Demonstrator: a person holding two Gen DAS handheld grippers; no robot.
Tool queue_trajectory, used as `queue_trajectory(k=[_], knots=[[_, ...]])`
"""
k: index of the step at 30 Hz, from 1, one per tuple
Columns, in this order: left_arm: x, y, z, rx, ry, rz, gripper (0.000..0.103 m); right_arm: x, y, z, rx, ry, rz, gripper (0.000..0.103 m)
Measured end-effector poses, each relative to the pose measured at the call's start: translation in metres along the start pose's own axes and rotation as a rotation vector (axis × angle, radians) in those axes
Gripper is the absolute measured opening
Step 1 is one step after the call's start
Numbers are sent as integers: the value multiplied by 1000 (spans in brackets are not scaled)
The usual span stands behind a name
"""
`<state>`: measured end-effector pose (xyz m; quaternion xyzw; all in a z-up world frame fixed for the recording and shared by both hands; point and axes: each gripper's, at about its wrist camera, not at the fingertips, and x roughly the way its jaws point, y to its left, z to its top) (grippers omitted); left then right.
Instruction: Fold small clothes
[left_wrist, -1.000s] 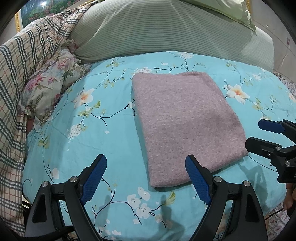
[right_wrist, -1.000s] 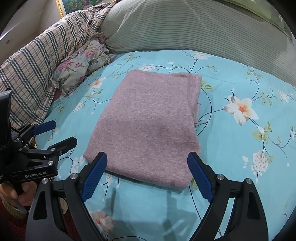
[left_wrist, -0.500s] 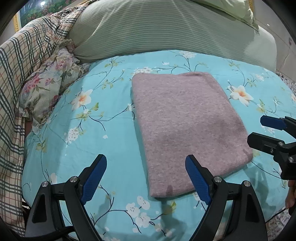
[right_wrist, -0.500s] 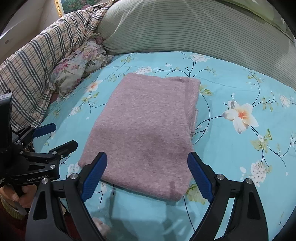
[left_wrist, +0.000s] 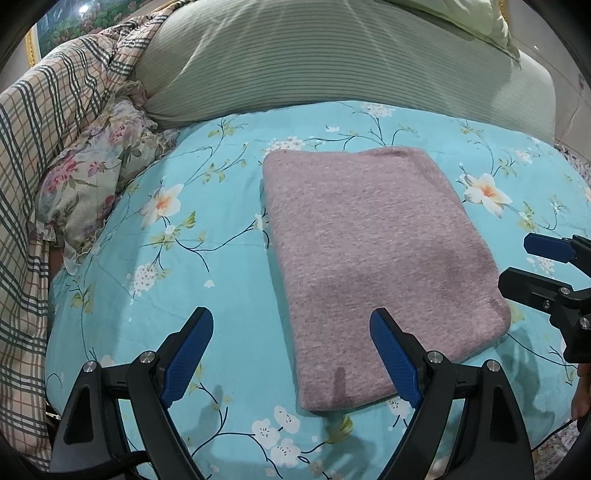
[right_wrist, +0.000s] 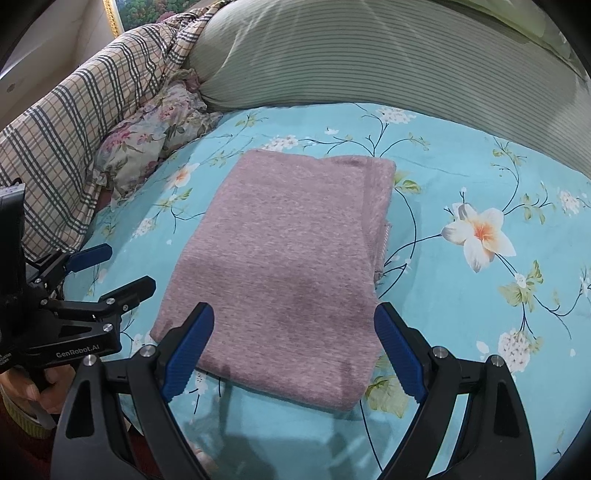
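A mauve knit garment (left_wrist: 373, 254) lies folded into a neat rectangle on the bed's turquoise floral sheet (left_wrist: 207, 266), with both tools hanging just off its near edge and holding nothing. The left tool (left_wrist: 291, 350) has its blue-padded jaws spread wide over the sheet and the garment's near left corner; the right tool (right_wrist: 293, 349) is spread just as wide above the near edge, its left pad over the cloth. Neither touches the fabric, as far as the views show.

The garment sits near the middle of the bed, well apart from the striped green pillow (left_wrist: 332, 62) at the far side and from the plaid quilt (left_wrist: 48, 122) and floral pillow (left_wrist: 92, 184) bunched at the far left. Layered edges show along its right side in the right wrist view (right_wrist: 384, 229) — the open side of the fold.

By the look of it the folding is done or nearly so. If one more fold is wanted, the sound way is to pinch both near corners through all layers at once, lift them evenly and carry them straight to the far edge — an uneven lift would likely skew the stack. Otherwise a light press to flatten the top should do; dragging may rumple the sheet.
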<state>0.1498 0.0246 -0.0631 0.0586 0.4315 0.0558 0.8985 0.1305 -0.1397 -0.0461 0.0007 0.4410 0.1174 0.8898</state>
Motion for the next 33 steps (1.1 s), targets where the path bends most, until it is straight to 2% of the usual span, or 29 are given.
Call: queue_trajectory(k=[13, 22, 25, 33], knots=[[3, -3, 5, 11, -6, 18, 87, 4, -5, 4, 12, 5, 0, 89], [15, 7, 10, -32, 3, -1, 88, 16, -12, 8, 35, 19, 3, 89], [16, 8, 9, -36, -6, 19, 92, 20, -15, 7, 56, 23, 12, 89], [19, 8, 7, -51, 1, -9, 95, 25, -24, 4, 82, 29, 25, 89]])
